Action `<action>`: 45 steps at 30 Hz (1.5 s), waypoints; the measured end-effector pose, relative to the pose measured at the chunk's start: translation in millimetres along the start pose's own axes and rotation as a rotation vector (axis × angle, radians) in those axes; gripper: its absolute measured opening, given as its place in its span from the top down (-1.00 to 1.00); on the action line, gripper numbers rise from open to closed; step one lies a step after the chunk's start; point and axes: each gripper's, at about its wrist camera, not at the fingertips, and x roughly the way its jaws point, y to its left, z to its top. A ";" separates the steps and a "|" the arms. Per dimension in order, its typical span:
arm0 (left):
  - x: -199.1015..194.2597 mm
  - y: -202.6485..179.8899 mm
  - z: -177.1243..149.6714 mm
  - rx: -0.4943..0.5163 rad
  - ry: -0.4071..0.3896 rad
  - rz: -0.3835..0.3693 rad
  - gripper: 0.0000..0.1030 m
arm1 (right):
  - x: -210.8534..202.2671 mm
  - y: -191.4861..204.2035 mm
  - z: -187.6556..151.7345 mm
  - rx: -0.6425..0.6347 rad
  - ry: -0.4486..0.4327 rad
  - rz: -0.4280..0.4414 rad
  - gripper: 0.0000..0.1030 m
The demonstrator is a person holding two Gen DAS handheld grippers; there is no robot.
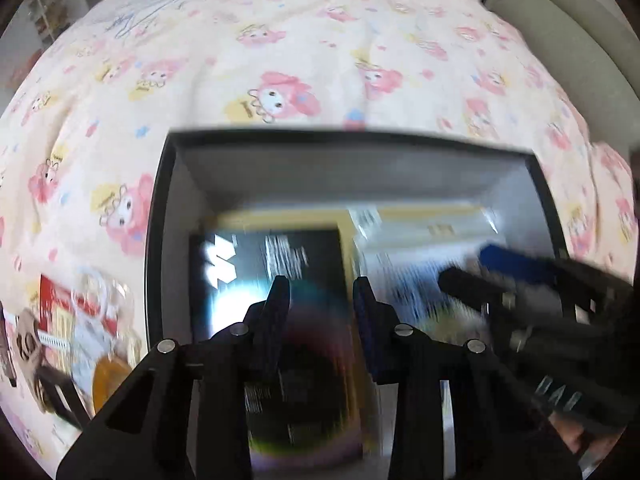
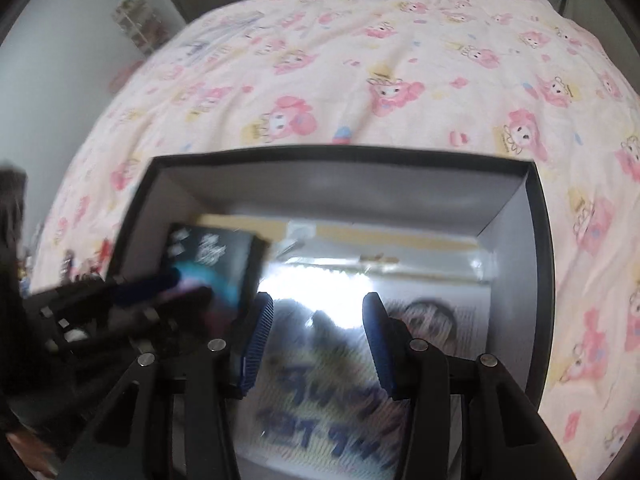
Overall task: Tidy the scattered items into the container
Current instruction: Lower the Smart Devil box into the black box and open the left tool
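Both my left gripper [image 1: 322,296] and right gripper [image 2: 318,320] hover part-open and empty over the black box [image 1: 352,138], so next I fetch the scattered packets [image 1: 76,328] left of it.

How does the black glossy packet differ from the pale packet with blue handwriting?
The black glossy packet is dark with white print, on the box's left; the pale packet bears blue handwriting and lies right of it. Both are shiny and sit inside the grey box.

Right claw [image 2: 318,344] parted over grey box [image 2: 340,184], shiny packets inside, pink cartoon bedspread [image 2: 360,60] beneath
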 end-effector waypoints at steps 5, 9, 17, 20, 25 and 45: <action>23.4 6.6 32.3 -0.003 0.009 0.018 0.36 | 23.8 -6.3 10.6 0.011 0.025 0.020 0.17; 33.8 4.3 27.8 -0.029 0.089 0.033 0.36 | 35.7 -5.9 12.3 -0.029 0.031 0.001 0.17; 2.5 9.8 10.9 -0.075 0.027 -0.119 0.37 | 28.2 -15.6 2.9 0.008 0.038 0.031 0.17; -14.4 4.5 -17.2 -0.106 0.034 -0.285 0.37 | 12.9 -20.7 -5.4 0.051 0.005 0.052 0.17; -4.3 -2.5 -47.4 -0.158 0.132 -0.345 0.40 | -3.6 -23.3 -26.9 0.085 0.008 0.076 0.17; 4.2 -20.6 -62.2 -0.141 0.167 -0.217 0.52 | -18.4 -18.4 -63.7 0.073 -0.012 0.034 0.16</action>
